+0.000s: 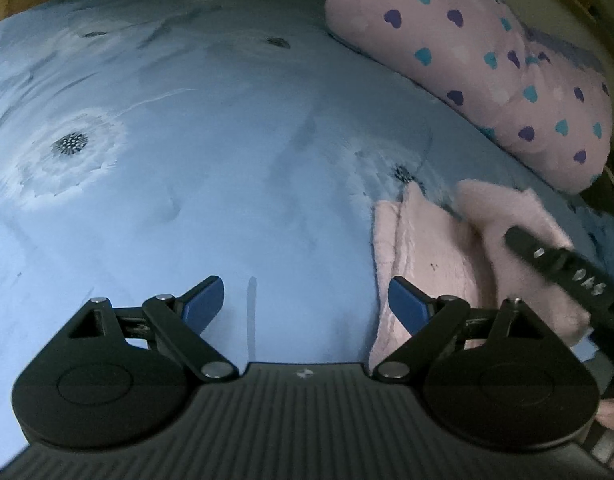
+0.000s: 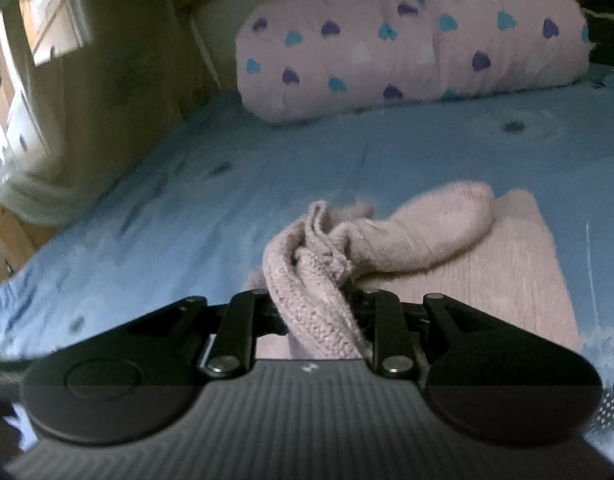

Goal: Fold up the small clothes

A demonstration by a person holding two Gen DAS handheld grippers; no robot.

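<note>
**Sleeve in hand, fold half made**

The pink knitted sweater [image 2: 519,280] lies on the blue bed sheet [image 2: 187,208], in the lower right of the right wrist view, its body flat and one sleeve lifted across it. The risk, as I judge it, sits in that bunched sleeve: the right gripper [image 2: 315,304] pinches a wad of cuff rather than a clean edge, so laying it down may leave a twisted lump instead of a flat fold. A pull too far could also drag the flat body underneath out of line, since nothing pins it. The loose knit might snag on the gripper's linkage, where the fabric already crowds the hinges.

The right gripper is clenched on the sleeve, its jaws drawn nearly together with the knit squeezed between them at the lower centre of the frame.

The left gripper [image 1: 307,304] is spread wide and holds nothing. It hovers over bare sheet at the bottom centre of its view, its right finger [image 1: 407,304] in front of the sweater's edge; whether it touches the fabric I cannot tell. A heart-patterned pillow [image 1: 467,60] rests at the upper right.
</note>
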